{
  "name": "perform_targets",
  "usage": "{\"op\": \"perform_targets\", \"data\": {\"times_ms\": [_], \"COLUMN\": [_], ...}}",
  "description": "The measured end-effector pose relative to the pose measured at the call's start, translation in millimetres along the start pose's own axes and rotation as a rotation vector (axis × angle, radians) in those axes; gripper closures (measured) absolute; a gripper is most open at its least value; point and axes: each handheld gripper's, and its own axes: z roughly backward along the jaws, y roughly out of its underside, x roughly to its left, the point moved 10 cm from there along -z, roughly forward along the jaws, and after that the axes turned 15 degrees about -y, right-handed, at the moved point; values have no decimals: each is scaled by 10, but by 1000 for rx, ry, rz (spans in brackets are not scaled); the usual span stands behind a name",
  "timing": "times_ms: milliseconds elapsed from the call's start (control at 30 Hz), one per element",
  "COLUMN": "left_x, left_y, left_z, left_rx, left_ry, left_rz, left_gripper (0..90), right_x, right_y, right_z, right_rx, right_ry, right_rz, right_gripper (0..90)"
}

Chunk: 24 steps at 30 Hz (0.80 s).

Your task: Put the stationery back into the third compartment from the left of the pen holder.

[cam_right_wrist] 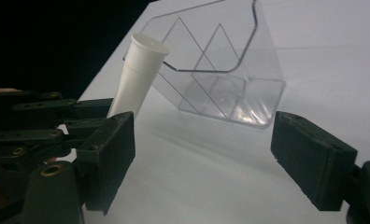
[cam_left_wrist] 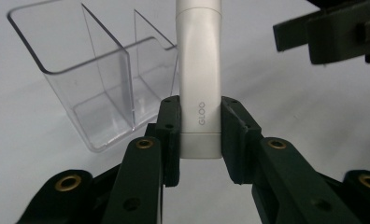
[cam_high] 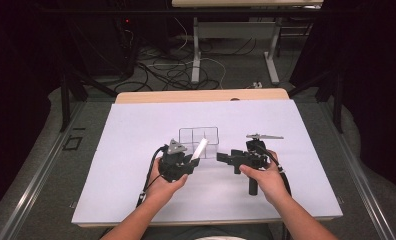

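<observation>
A white glue tube point(cam_left_wrist: 201, 93) marked GLOO stands between the pads of my left gripper point(cam_left_wrist: 201, 121), which is shut on its lower end. From above, the tube point(cam_high: 201, 148) tilts up and to the right out of the left gripper point(cam_high: 192, 161), toward a clear plastic organizer point(cam_high: 199, 136) with several compartments just behind it. My right gripper point(cam_high: 221, 157) points left at the tube from close by. Its jaws point(cam_right_wrist: 211, 158) stand wide open with nothing between them; beyond them are the tube point(cam_right_wrist: 138, 79) and the organizer point(cam_right_wrist: 220, 70).
A white sheet point(cam_high: 136, 190) covers the table, whose wooden edge point(cam_high: 201, 96) runs along the back. Past it, cables and table legs point(cam_high: 196, 55) sit on the floor. Dark frame posts point(cam_high: 65, 100) stand at both sides.
</observation>
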Motion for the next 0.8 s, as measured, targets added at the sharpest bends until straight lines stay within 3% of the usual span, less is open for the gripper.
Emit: {"op": "perform_targets", "data": {"times_ms": [100,300,367,567,800], "left_x": [14,20,15,-2,-49], "left_y": [-45,-95,-120,-183,-202], "left_z": [6,10,1,-22,-47], "left_rx": [-21,-46,-56,-72,-78], "left_ry": [-6,-13,-11,-1,25], "left_rz": [19,27,39,61,72], "left_gripper": [714,714,714,714,714], "right_x": [21,66,122,179,235], "right_y": [-18,-115,-164,-248,-272], "right_z": [-50,-90,-115,-164,-197], "right_rx": [-3,-40,-63,-135,-154], "right_ry": [0,6,-29,-63,-123], "right_rz": [-1,11,-11,-27,-74], "right_gripper": [336,419,450,500,559]}}
